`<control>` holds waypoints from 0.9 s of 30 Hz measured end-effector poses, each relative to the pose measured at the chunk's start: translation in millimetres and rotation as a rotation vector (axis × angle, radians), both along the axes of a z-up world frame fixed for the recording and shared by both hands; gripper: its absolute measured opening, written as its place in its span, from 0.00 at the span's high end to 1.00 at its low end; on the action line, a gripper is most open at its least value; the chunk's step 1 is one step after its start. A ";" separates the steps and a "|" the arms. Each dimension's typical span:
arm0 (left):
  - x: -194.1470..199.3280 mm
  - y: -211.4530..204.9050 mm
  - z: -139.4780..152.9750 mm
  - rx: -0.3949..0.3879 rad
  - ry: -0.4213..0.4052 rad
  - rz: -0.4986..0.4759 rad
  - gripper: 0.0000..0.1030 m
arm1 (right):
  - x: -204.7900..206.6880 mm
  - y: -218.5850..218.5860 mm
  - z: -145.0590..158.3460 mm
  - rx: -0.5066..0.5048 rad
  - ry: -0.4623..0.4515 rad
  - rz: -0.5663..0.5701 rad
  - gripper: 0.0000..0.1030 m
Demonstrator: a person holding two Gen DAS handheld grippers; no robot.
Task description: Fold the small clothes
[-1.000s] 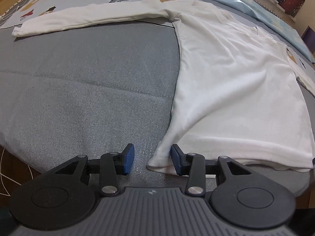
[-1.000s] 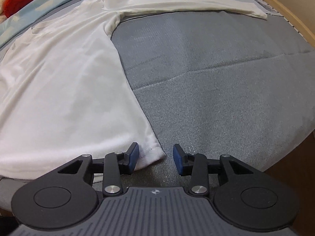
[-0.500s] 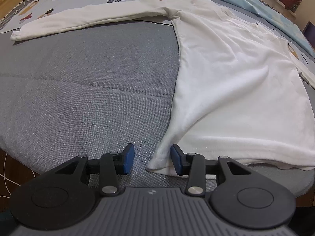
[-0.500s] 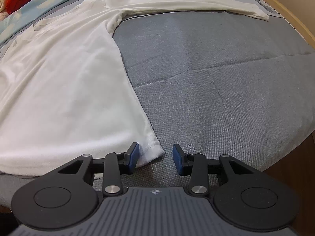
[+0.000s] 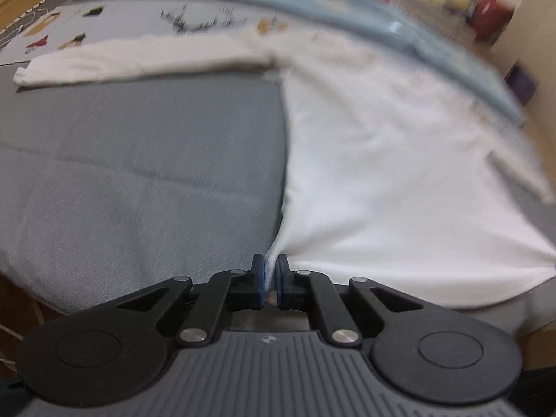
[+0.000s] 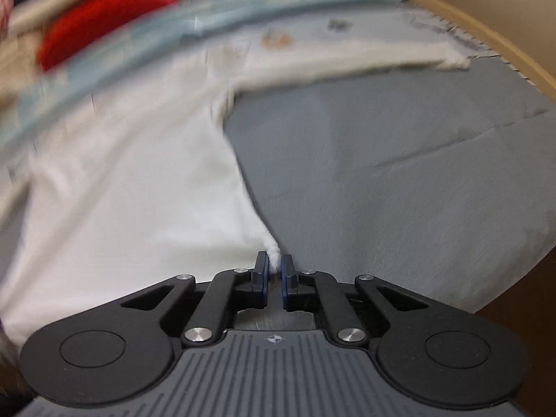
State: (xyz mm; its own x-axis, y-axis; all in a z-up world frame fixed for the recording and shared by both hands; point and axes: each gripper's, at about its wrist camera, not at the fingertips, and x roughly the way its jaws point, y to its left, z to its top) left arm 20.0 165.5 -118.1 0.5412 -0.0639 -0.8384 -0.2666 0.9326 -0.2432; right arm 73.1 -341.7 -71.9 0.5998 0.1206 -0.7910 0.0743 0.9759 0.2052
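A white long-sleeved shirt (image 5: 382, 160) lies spread on a grey bed cover (image 5: 139, 160), sleeves stretched out sideways. My left gripper (image 5: 270, 267) is closing its jaws on the shirt's near left hem corner, and the cloth is pinched between the blue pads and pulled up into a peak. In the right wrist view the same shirt (image 6: 139, 187) fills the left half. My right gripper (image 6: 275, 264) is closing its jaws on the near right hem corner, with a white tuft of cloth squeezed between its pads. Both views are blurred by motion.
A pale blue printed sheet (image 5: 208, 3) runs along the far side of the bed. A red cushion (image 6: 104, 17) lies beyond it. The grey cover (image 6: 399, 173) drops off at the near edge, and a wooden bed frame (image 6: 486, 34) curves along the right.
Both grippers went from open beside the hem corners to clamped on them. Both rose, lifting the corners off the cover, and the views tilted up toward the far side.
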 end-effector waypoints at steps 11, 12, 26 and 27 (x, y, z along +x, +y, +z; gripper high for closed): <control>-4.1 -3.6 -25.0 0.042 0.156 -0.020 0.93 | 0.8 -20.3 -25.2 0.004 0.196 -0.034 0.94; -3.1 -4.1 -27.0 0.048 0.168 -0.019 0.90 | 1.6 -17.3 -25.4 -0.006 0.199 -0.025 0.94; 12.6 -24.7 -38.8 0.118 0.205 -0.109 0.72 | 0.6 7.4 -12.5 -0.077 0.105 0.037 0.79; 12.5 -27.4 -45.0 0.156 0.238 -0.125 0.69 | 3.0 10.3 -22.6 -0.088 0.161 0.044 0.79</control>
